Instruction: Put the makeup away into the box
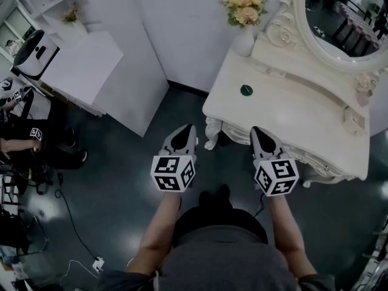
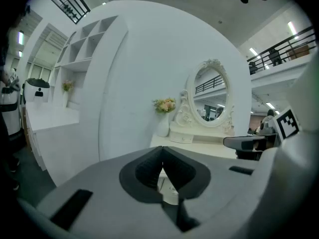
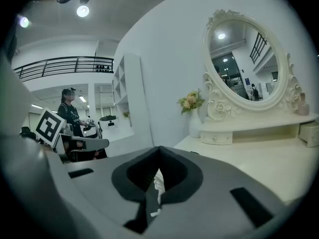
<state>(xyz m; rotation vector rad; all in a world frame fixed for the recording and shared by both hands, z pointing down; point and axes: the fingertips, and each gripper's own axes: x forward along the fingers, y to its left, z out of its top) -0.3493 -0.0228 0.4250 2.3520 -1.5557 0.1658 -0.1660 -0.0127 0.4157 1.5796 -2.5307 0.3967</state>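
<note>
A small round green makeup item lies on the cream dressing table, near its left end. A small cream box sits toward the table's right, and a pinkish bottle stands on the raised shelf under the mirror. My left gripper hovers over the floor just left of the table's corner, shut and empty. My right gripper is at the table's front edge, also shut with nothing in it. In the right gripper view the box shows at the far right, beyond the closed jaws.
An oval mirror and a vase of flowers stand at the back of the table. A white cabinet and shelving stand to the left. A seated person and floor cables are at far left.
</note>
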